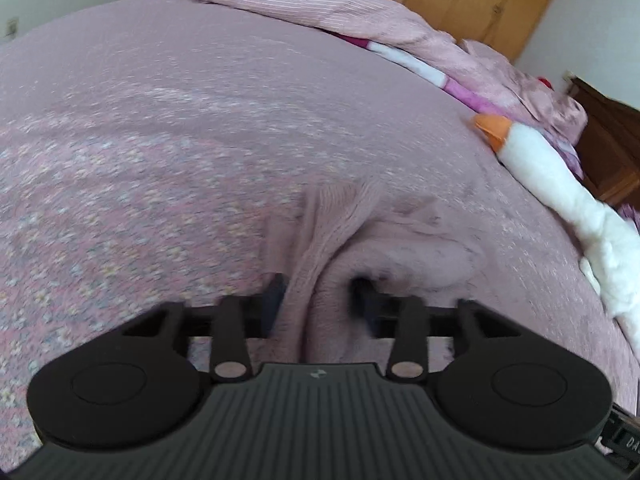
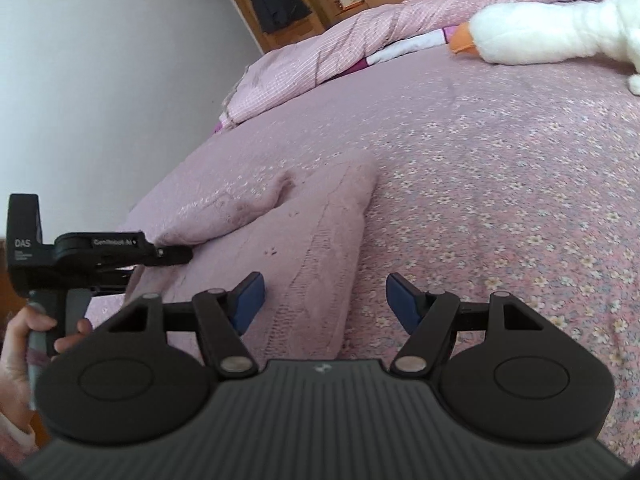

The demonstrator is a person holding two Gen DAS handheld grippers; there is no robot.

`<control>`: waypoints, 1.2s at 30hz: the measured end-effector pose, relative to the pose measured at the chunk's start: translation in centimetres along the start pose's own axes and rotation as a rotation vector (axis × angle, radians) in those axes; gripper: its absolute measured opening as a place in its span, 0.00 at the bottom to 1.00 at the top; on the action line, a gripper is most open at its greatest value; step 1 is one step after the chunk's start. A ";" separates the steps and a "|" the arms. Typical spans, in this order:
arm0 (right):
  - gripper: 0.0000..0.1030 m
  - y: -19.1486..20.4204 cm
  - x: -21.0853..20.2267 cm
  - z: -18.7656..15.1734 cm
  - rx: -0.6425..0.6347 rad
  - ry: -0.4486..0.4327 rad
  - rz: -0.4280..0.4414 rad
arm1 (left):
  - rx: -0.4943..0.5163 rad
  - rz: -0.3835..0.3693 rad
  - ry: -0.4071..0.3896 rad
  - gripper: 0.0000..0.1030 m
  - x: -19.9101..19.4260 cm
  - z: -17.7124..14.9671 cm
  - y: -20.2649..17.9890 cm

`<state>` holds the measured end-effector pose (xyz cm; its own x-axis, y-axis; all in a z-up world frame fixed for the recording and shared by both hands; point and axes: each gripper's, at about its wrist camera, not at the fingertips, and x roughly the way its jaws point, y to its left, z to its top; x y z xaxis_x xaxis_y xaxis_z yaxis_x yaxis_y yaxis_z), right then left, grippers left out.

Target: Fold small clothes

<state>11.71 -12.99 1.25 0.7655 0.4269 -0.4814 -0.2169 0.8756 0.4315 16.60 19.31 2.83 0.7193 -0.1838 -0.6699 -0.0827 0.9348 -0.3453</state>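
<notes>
The left gripper (image 1: 318, 300) pinches a bunched fold of the pink knitted garment (image 2: 320, 236), which lies crumpled on the floral bedspread (image 2: 500, 184). The right gripper (image 2: 324, 300) hangs wide open and empty, its left finger over the knit, its right over bare spread. Ahead and right of it the bedspread lies open up to the white plush goose (image 2: 552, 28); left, the bed's edge meets the wall (image 2: 100, 80).

Pink knit garment (image 2: 320, 240), rumpled on the bed

I see it cable-knit and mauve, bunched into a raised fold (image 1: 320, 240), one narrow part stretching away across the floral bedspread (image 2: 500, 184).
</notes>
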 end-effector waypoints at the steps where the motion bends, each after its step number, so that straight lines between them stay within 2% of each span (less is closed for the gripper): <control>1: 0.68 0.2 0.0 0.1 -0.006 0.000 -0.002 | -0.005 0.007 -0.008 0.64 -0.2 -0.1 0.2; 5: 0.68 1.0 0.4 0.7 -0.029 0.005 -0.016 | 0.018 0.007 -0.025 0.65 -1.3 0.0 0.5; 9: 0.68 1.8 1.2 1.1 -0.050 0.043 -0.026 | 0.049 0.017 -0.046 0.75 -2.4 0.1 -0.8; 19: 0.68 3.1 2.1 1.5 -0.081 0.098 -0.044 | 0.281 0.021 -0.116 0.86 -5.2 0.5 -6.5; 26: 0.68 3.4 2.6 1.6 -0.077 0.116 -0.050 | 0.407 0.044 -0.075 0.87 -3.3 0.5 -8.3; 32: 0.69 3.3 3.1 1.8 -0.076 0.134 -0.052 | 0.441 0.057 -0.040 0.87 -0.8 0.6 -8.4; 36: 0.70 3.3 3.4 1.9 -0.073 0.141 -0.053 | 0.463 0.067 -0.044 0.87 0.3 0.4 -8.3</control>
<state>14.74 -9.07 2.47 0.6853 0.4030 -0.6066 -0.2265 0.9096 0.3485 17.76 11.59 5.79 0.7524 -0.1143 -0.6487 0.1790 0.9832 0.0343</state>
